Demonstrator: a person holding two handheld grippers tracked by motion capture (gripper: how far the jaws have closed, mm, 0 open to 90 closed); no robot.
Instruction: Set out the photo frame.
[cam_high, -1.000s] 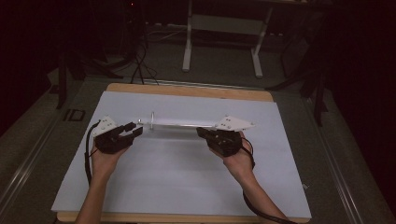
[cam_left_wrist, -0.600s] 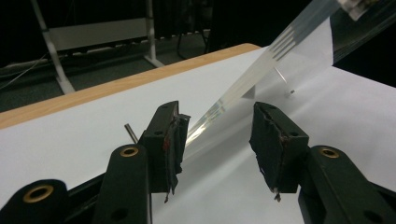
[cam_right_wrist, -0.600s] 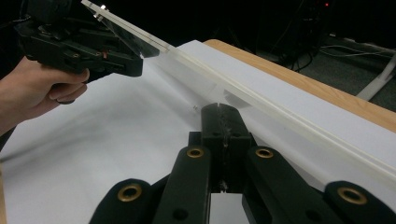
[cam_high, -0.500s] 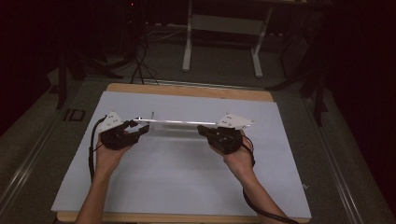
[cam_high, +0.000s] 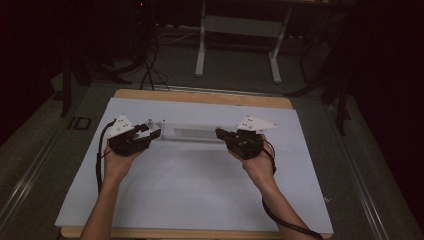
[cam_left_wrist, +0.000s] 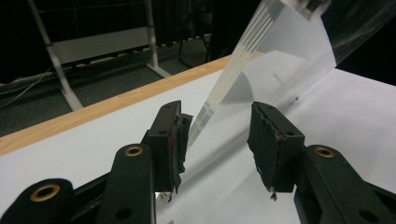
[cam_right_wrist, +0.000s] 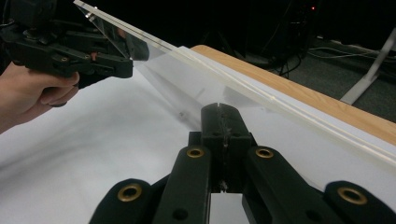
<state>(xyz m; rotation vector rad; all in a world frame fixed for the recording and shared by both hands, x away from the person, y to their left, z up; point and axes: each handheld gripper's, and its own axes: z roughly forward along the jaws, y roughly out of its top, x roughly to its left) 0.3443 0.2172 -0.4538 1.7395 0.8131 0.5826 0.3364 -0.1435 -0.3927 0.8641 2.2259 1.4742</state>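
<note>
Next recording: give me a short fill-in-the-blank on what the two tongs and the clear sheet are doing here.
1. The clear plastic sheet spans between the left tongs and the ____ tongs.
2. In the right gripper view the right tongs' jaws stand ____ .
3. In the left gripper view the left tongs' jaws stand ____ , with the sheet's edge between them.
4. The white mat lies on a ____ table.

Missing words: right; shut; open; wooden

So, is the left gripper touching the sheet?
Cannot tell. Left gripper view: the jaws have just been closing with the sheet between them; its corner ends right at one pad, no plain contact or gap.
</note>
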